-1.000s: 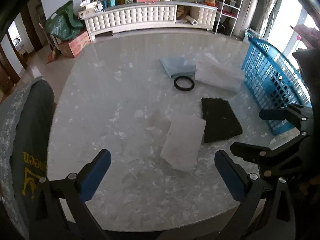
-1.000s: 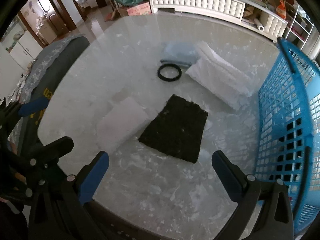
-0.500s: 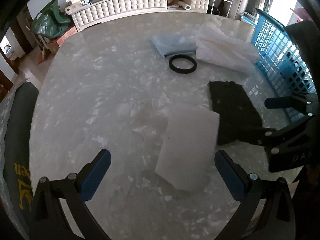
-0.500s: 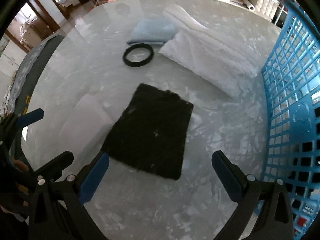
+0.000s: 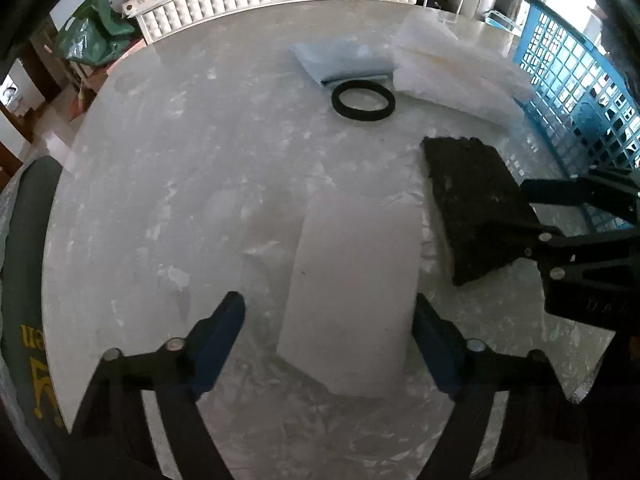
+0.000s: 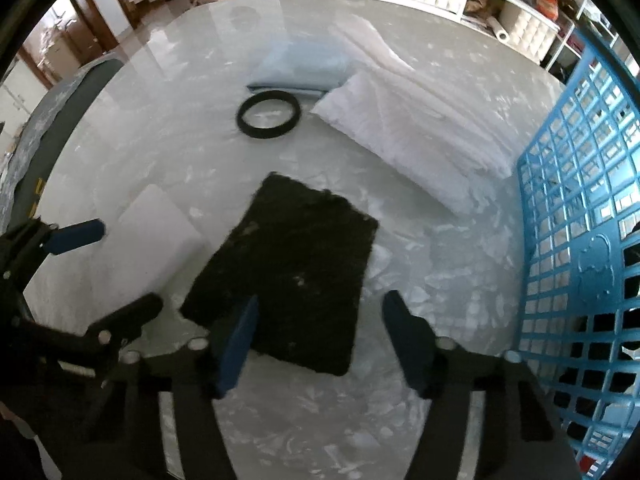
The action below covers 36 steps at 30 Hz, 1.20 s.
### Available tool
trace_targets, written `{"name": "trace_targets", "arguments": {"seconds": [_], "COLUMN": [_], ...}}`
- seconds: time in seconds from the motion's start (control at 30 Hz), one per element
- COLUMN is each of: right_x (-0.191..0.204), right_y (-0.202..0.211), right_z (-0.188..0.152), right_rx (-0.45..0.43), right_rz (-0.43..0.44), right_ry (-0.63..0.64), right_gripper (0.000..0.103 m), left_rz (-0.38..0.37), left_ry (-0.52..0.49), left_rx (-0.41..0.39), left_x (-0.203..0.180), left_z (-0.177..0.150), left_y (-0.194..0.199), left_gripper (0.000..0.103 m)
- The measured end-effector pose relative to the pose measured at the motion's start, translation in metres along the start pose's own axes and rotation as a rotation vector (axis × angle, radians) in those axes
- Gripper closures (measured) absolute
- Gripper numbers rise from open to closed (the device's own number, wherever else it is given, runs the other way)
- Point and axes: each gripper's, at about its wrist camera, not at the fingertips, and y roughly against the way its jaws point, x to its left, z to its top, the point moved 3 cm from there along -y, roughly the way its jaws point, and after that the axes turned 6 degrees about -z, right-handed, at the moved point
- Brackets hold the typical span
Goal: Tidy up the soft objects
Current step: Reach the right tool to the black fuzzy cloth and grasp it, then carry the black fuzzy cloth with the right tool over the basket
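Hardly begun, by the look of it: all five soft pieces out on the marble worktop [image 5: 168,184], none visible in the blue basket [image 6: 580,240] at its right edge, though much of the inside is hidden. White foam slab [image 5: 352,292] and black pad [image 6: 288,268] side by side near the front edge; black ring [image 5: 363,101], folded blue cloth [image 5: 340,60] and white padded bundle [image 6: 412,128] toward the far edge. Left gripper [image 5: 328,344] poised over the slab's near end, jaws apart and closing, slab between them, right pad at its edge, no squeeze evident. Right gripper [image 6: 320,340] over the pad's near right corner, jaws apart and closing, left one overlapping the pad, right one over bare worktop.
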Motion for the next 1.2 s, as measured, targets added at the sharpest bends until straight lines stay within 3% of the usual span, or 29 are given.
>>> {"name": "trace_targets", "arguments": {"seconds": [0.03, 0.1, 0.23, 0.33, 0.6, 1.2], "right_x": [0.006, 0.011, 0.017, 0.016, 0.000, -0.031], "right_y": [0.002, 0.004, 0.006, 0.009, 0.034, 0.151], "right_z": [-0.001, -0.004, -0.007, -0.010, -0.014, -0.017], "right_rx": [-0.010, -0.018, -0.019, -0.016, -0.025, -0.208], "right_rz": [0.009, 0.012, 0.051, 0.069, 0.092, 0.066], "right_ry": [0.014, 0.023, 0.026, 0.019, 0.016, 0.047], "right_gripper": [0.059, 0.065, 0.082, 0.088, 0.090, 0.090], "left_rz": [0.002, 0.004, -0.021, -0.018, -0.021, -0.058], "left_ry": [0.002, 0.002, 0.021, 0.018, 0.018, -0.056], "left_rx": [-0.003, -0.010, -0.020, -0.030, -0.102, -0.260], "left_x": [0.000, 0.000, 0.003, 0.004, 0.006, -0.048], "left_z": [0.000, 0.000, 0.001, -0.001, 0.003, 0.020], "left_y": [0.001, 0.002, 0.005, 0.010, 0.056, 0.141], "left_gripper": [0.032, 0.049, 0.050, 0.050, 0.050, 0.050]}}
